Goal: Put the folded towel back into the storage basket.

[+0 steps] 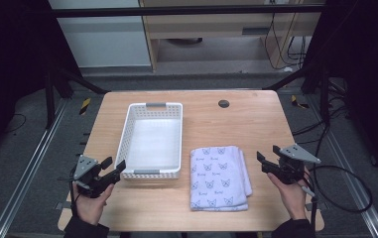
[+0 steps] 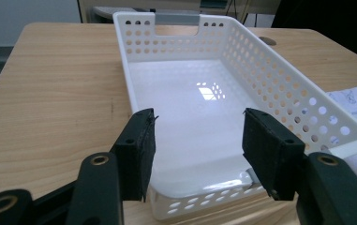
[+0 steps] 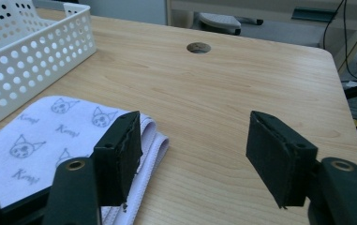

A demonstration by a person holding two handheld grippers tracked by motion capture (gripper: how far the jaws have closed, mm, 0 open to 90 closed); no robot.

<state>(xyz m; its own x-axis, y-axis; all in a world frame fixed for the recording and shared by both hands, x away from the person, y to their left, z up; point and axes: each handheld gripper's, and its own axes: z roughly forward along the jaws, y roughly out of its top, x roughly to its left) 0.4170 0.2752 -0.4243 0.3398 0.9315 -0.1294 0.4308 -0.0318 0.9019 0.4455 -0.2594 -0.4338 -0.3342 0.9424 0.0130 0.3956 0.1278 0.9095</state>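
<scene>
folded towel lies flat on the table, just right of the white basket, which holds nothing. right gripper sits beside the towel's right edge, jaws apart, gripping nothing. left gripper hangs at the basket's near-left corner, jaws wide. risk: a shallow pinch takes only the top layers and the fold sags open; left jaw may knock the basket.

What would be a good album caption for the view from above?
Two hand-held grippers, left and right, flank a white basket and folded cat-print towel.

Grey floor, wooden cabinet; black cables
</scene>
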